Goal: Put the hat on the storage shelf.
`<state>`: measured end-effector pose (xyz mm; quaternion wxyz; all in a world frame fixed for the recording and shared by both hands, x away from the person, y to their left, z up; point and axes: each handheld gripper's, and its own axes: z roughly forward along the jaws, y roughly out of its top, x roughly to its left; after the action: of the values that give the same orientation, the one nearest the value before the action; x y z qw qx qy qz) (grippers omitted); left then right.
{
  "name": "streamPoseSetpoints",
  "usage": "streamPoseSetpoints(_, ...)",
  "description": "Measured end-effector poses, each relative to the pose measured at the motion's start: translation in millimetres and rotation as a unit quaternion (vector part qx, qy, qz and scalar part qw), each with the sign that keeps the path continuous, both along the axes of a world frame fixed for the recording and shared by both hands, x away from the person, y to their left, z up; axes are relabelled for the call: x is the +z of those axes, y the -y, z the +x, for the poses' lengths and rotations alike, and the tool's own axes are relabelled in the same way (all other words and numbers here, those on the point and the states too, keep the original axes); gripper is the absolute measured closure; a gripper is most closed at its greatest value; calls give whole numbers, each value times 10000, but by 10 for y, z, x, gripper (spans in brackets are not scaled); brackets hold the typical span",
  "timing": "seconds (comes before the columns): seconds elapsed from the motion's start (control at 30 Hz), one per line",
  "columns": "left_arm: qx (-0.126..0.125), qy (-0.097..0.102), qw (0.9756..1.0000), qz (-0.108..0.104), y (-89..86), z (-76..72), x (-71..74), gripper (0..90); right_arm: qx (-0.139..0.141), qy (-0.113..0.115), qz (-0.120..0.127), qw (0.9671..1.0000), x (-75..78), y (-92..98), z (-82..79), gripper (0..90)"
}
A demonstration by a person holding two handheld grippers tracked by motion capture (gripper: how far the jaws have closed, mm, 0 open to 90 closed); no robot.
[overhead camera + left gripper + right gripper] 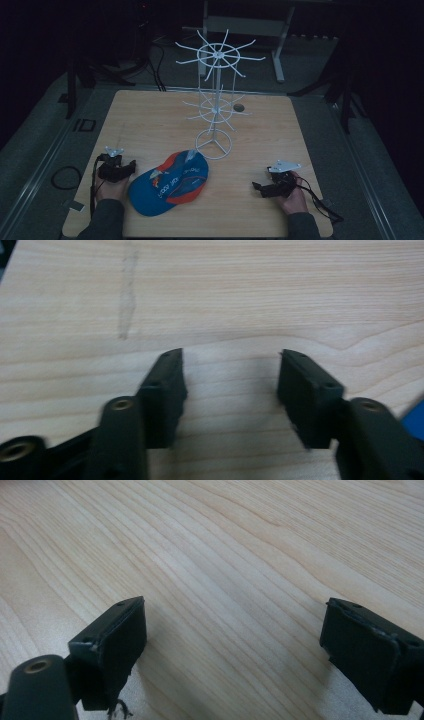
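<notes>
I rest both grippers wide and empty, left at the cap's nine o'clock, right at three, flanking it below the rack.

The left gripper rises from the bottom of the frame, its two black jaws standing apart with nothing between them but bare wood. The light wooden table spreads across the whole picture, its grain running mostly side to side. A faint grey streak runs down the wood in the upper left. At the right edge, low down, a small blue patch peeks in beside the right-hand jaw; what it belongs to cannot be told here.
</notes>
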<state>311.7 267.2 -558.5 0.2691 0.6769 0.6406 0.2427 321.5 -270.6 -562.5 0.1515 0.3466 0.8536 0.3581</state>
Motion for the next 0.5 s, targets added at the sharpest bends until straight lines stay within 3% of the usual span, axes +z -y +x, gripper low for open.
streamPoseSetpoints(0.1, -32, -149, 9999, -36, -16, 3, 39, 517, -23, -3, 1, 10000, 0, -5, -1, 112)
streamPoseSetpoints(0.3, -223, 85, 9996, -159, 27, -61, 213, 513, -29, -2, 3, 10000, 0, -6, -1, 112)
streamPoseSetpoints(0.5, -600, 210, 9977, -239, 149, -90, 373, 512, -30, -3, 4, 10000, 0, -6, -1, 112)
